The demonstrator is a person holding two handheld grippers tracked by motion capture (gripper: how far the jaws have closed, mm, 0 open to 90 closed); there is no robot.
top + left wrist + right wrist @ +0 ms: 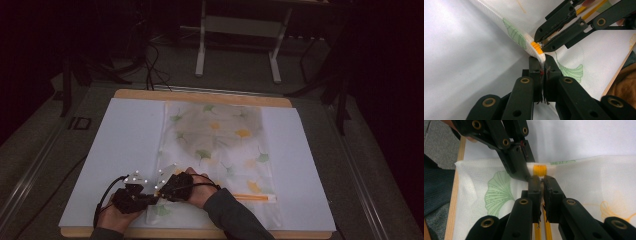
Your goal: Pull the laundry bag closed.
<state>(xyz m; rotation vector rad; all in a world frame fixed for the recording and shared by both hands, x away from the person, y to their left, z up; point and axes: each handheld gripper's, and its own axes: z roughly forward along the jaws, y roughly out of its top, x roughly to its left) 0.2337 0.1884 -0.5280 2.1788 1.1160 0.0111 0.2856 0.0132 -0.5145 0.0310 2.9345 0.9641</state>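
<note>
Mesh zip bag (pixel 220 145) with ginkgo-leaf print lies flat on the white sheet (pixel 125 145) over the tabletop (pixel 200 95), long axis near-to-far, its yellow zipper (pixel 250 197) running left-right along the near end. Left gripper (pixel 543 65) has its jaws clenched on the bag's near-left corner fabric just beside the yellow slider (pixel 536 47), while the right gripper (pixel 542 182) jaws are pinched over the zipper track right behind that slider (pixel 540 170), both at the near-left corner, touching side by side. Zipper stretches away to the right from both jaws, so the right gripper looks the one to travel along it, judging by the grip.
</note>
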